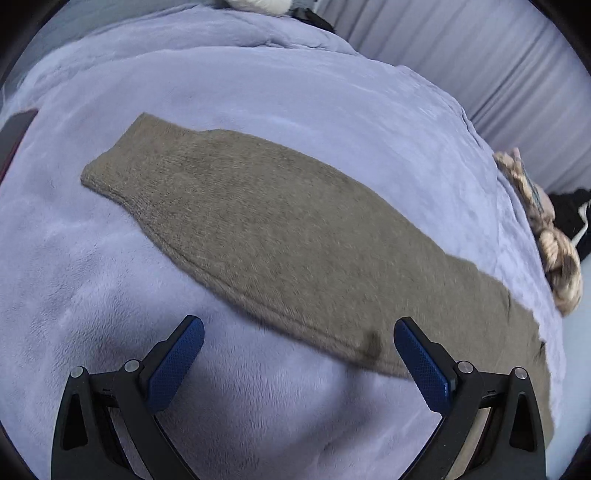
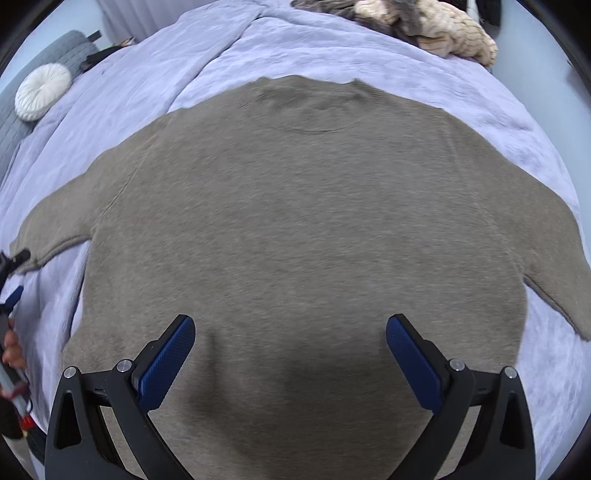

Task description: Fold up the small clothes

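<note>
A grey-brown knitted sweater (image 2: 295, 229) lies spread flat on a lilac plush blanket (image 2: 207, 55), neckline far, both sleeves out to the sides. Its left sleeve (image 1: 258, 229) stretches across the left wrist view, cuff at the far left. My left gripper (image 1: 298, 328) is open and empty, just above the blanket at the sleeve's near edge. My right gripper (image 2: 290, 326) is open and empty, hovering over the sweater's lower body. The left gripper's tip and the hand holding it show at the left edge of the right wrist view (image 2: 14, 288).
A beige-and-grey crumpled garment (image 2: 436, 26) lies at the blanket's far edge, also in the left wrist view (image 1: 546, 236). A white round cushion (image 2: 42, 90) rests on a grey seat at far left. Pale curtains (image 1: 480, 62) hang behind.
</note>
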The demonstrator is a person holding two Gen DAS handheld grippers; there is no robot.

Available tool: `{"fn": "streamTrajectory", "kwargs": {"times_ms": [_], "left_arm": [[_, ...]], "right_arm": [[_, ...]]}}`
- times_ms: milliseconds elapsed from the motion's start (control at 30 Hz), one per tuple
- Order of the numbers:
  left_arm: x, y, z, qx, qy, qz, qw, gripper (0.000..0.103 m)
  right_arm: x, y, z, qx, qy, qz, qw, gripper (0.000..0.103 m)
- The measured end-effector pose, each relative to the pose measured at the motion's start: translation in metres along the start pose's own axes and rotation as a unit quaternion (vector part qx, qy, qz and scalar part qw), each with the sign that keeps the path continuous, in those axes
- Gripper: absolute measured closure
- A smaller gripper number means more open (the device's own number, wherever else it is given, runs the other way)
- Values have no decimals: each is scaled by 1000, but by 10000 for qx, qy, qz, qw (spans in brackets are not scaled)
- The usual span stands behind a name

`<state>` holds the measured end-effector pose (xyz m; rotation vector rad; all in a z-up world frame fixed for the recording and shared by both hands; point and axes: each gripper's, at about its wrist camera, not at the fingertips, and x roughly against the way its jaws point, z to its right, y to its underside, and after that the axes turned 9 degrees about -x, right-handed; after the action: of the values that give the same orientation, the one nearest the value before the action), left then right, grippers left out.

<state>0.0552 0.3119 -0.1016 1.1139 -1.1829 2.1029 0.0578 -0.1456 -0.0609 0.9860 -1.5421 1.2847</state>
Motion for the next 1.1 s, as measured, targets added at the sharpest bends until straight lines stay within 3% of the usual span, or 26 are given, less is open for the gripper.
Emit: {"fn": "streamTrajectory", "kwargs": {"times_ms": [67,100,133,167,200,233,300,400,467,633,733,833,933,1033,1100], "left_arm": [[-3,-10,-10,313,206,156,9992,2],[0,-13,-11,377,180,337,9986,8],[2,-15,-12,383,83,498,9980,34],[1,-18,-12,347,21,520,9980,71],[-2,-20,-14,350,95,483,9982,88],[-3,-20,-16,424,272,465,9977,96],[4,-20,-14,380,374,596,9968,96],[25,-20,17,-267,509,863,9946,96],[39,-21,52,-714,798,1012,9891,96],[73,-8,162,-1888,1519,1238,9623,96],[72,6,240,-2448,1911,1082,9444,96],[56,29,314,-2989,2069,743,9286,96],[38,68,368,-3590,1927,495,9119,96],[7,108,390,-4145,1601,29,8959,95],[-9,127,389,-4263,1552,-352,8905,94]], "right_arm": [[-1,4,-11,96,-16,-26,9999,0],[1,6,-16,139,-42,-22,9999,0],[2,9,-19,172,-72,-13,9998,0],[4,11,-22,200,-105,-3,9997,0],[5,12,-24,220,-141,3,9997,0],[7,14,-24,234,-194,0,9995,0],[10,16,-23,229,-300,26,9993,0],[17,17,-18,203,-503,177,9984,0],[21,16,-13,165,-643,315,9973,0],[36,15,13,-138,-1025,610,9928,0],[43,15,39,-428,-1122,775,9897,0],[47,16,73,-818,-1083,844,9871,0],[46,20,105,-1187,-1006,839,9843,0],[40,26,131,-1452,-875,755,9826,0],[35,29,144,-1582,-812,681,9817,0]]}}
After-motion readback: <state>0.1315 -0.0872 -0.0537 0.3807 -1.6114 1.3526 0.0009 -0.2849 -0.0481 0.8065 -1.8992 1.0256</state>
